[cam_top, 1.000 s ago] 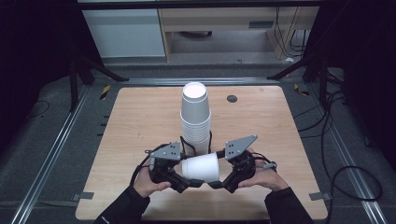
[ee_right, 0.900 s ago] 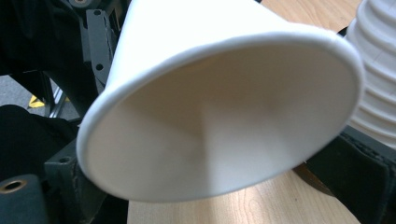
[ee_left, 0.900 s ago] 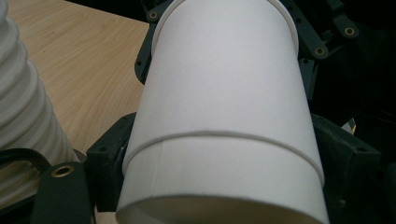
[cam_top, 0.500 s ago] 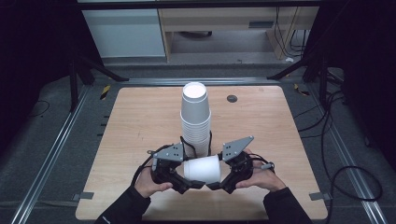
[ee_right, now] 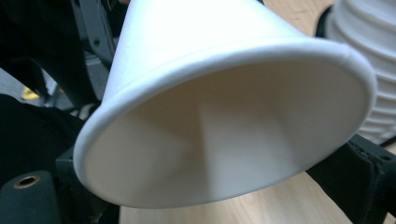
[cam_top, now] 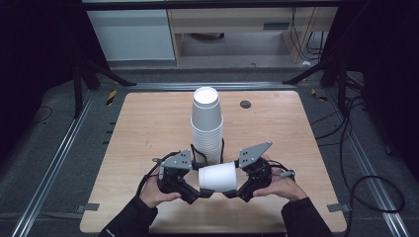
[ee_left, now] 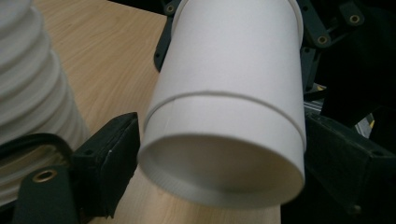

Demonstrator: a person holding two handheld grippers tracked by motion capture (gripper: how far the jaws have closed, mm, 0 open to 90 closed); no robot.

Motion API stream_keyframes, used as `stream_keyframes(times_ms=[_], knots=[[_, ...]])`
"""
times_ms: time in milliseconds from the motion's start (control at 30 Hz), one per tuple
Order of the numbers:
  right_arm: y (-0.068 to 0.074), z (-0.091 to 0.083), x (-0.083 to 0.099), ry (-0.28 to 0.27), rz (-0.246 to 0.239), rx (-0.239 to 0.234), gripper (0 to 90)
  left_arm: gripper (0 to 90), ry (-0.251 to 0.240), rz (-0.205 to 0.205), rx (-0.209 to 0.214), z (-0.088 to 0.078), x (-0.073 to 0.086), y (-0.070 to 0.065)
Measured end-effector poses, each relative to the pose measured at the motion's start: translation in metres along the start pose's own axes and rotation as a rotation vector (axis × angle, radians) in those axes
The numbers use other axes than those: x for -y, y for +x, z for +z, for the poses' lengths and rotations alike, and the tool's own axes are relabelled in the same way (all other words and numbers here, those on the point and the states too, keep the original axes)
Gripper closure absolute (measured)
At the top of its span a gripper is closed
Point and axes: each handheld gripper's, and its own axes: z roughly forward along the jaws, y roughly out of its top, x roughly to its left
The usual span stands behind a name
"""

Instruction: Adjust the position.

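A white paper cup lies on its side between the two grippers, just above the near part of the wooden table. The left gripper has the base end: in its own view a black pad sits against each side of the cup's bottom ring, and the recessed base faces the camera. The right gripper is at the mouth end; its jaws have just been closing with the rolled rim between them, and the rim looks squeezed into an oval, so it grips the cup. Its pads are mostly hidden behind the flared mouth. The cup wall is smooth and matte, with one raised seam line around it. Just behind stands a tall stack of cups, ribbed with nested rims, its foot hidden by the grippers.
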Motion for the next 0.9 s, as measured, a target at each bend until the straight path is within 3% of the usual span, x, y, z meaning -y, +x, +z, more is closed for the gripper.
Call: stream_keyframes(times_ms=[167,267,400,533,900], knots=[[-0.006,-0.008,0.002,0.021,0.008,0.029,9.9,11.7,0.019,-0.006,-0.051,-0.006,0.003,0.002],[-0.009,-0.010,-0.001,0.083,-0.002,0.055,9.9,11.3,0.046,-0.002,-0.085,-0.007,0.006,0.002],[-0.011,-0.009,-0.006,0.119,-0.012,0.066,9.8,10.1,0.074,0.000,-0.110,-0.006,0.012,0.003],[-0.014,-0.004,-0.017,0.193,-0.043,0.070,9.8,9.7,0.083,0.007,-0.125,-0.004,0.013,0.005],[-0.015,0.012,-0.029,0.295,-0.091,0.081,9.8,9.1,0.103,0.005,-0.114,0.001,0.015,0.009]])
